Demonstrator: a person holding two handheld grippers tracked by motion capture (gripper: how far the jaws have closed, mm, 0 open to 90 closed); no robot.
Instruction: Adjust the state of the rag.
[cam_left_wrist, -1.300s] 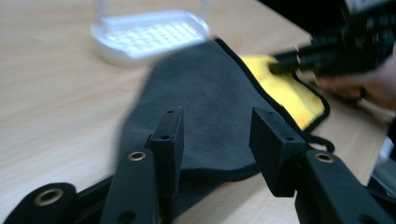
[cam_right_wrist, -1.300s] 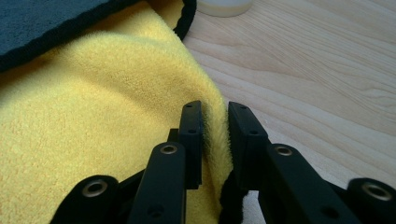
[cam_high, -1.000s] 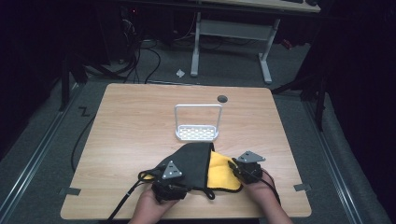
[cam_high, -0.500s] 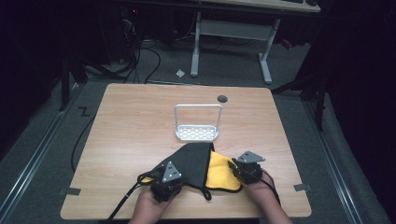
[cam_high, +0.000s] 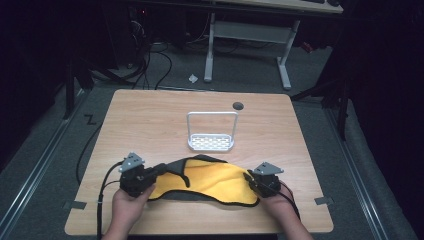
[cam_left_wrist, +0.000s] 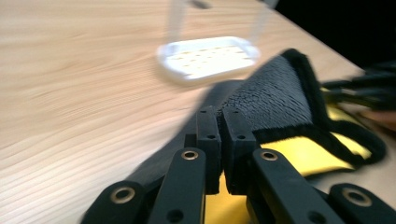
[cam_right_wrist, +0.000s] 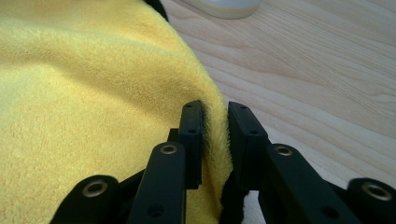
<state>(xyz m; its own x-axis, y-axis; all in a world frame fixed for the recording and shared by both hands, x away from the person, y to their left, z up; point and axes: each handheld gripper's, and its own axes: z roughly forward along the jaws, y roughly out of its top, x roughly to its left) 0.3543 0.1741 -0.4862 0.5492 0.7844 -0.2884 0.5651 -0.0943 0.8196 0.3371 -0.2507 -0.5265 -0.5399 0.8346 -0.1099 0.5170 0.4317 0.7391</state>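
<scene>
Fingers: left gripper (cam_high: 150, 174) and right gripper (cam_high: 251, 178) each pinch a cloth (cam_high: 212, 180) edge. Step, judged: spreading. Next: pull apart evenly, lay flat.

i see my left gripper (cam_high: 150, 175) low at the near left, my left hand (cam_high: 125, 207) wrapped behind it, jaws pinched together on the cloth (cam_high: 210, 180). my right gripper (cam_high: 252, 181) sits near right, right hand (cam_high: 280, 207) behind it, jaws clamped on the cloth's edge, both forearms entering from below.
</scene>
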